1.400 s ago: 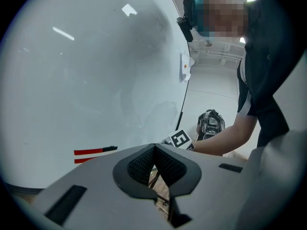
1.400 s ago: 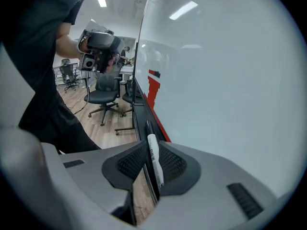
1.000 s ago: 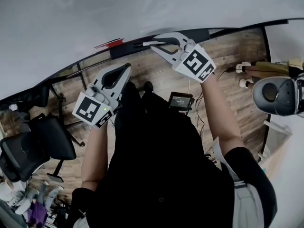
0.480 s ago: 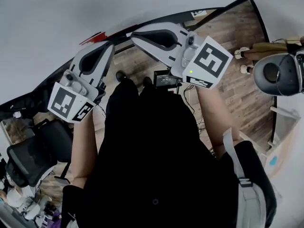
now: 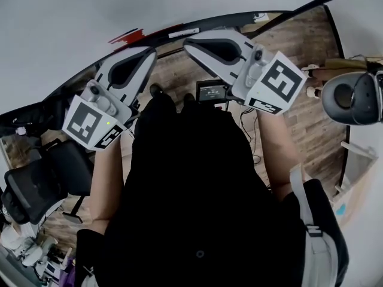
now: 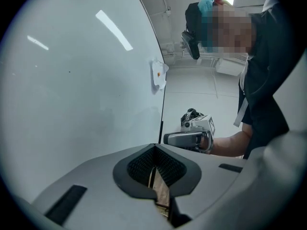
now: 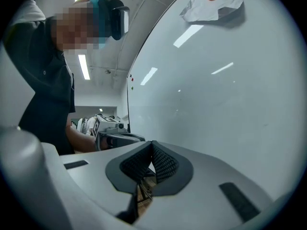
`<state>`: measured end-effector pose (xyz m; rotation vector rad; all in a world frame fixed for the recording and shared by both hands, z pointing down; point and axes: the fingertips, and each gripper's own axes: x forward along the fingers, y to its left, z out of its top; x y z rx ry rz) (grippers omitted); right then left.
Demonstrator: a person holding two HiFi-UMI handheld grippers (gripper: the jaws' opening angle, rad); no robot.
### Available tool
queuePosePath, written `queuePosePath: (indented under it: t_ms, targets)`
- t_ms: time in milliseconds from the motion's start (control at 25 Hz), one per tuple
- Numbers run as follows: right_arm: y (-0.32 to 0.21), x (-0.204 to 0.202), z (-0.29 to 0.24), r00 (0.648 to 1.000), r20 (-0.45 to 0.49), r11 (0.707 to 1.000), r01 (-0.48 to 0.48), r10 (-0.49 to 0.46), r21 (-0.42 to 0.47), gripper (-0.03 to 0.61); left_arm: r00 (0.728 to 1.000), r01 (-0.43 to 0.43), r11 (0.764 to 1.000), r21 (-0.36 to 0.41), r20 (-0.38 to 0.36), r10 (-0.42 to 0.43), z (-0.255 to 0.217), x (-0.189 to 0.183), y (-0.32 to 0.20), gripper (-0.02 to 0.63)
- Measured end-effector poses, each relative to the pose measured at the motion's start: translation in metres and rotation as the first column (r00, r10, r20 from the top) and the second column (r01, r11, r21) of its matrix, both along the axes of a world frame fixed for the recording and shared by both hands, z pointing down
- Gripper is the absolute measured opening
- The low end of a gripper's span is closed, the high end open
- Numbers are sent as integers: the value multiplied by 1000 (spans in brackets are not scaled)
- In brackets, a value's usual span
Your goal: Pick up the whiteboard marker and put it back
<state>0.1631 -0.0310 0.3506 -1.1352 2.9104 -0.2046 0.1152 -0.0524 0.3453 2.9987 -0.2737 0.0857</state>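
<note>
A thin white marker (image 5: pixel 183 33) lies on the dark ledge (image 5: pixel 239 18) under the whiteboard (image 5: pixel 90 11). My right gripper (image 5: pixel 189 41) hangs just below the marker, apart from it. Its jaws have just been closing and now stand shut with nothing between them, as the right gripper view (image 7: pixel 152 144) also shows. My left gripper (image 5: pixel 153 52) is raised beside it, level, jaws together and empty, seen again in its own view (image 6: pixel 154 148). Each gripper shows in the other's view: the right gripper (image 6: pixel 189 138) and the left gripper (image 7: pixel 118 138).
A red item (image 5: pixel 127 36) lies on the ledge further left. A paper sheet (image 7: pixel 213 1) is pinned to the board. Below are a wooden floor, a small screen device (image 5: pixel 210 92), a black office chair (image 5: pixel 36 190) at left and someone's feet (image 5: pixel 314 82) at right.
Both grippers have risen in front of the board. The right gripper, a second ago open around the marker at the ledge, is now shut and empty, and the marker stays on the ledge.
</note>
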Motion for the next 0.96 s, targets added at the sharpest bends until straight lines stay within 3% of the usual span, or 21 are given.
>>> queuePosePath:
  t_ms: [960]
  targets:
    - [0, -11, 10, 998, 4, 998, 62, -62, -16, 18, 1000, 6, 1000, -24, 22, -5, 12, -2, 6, 12]
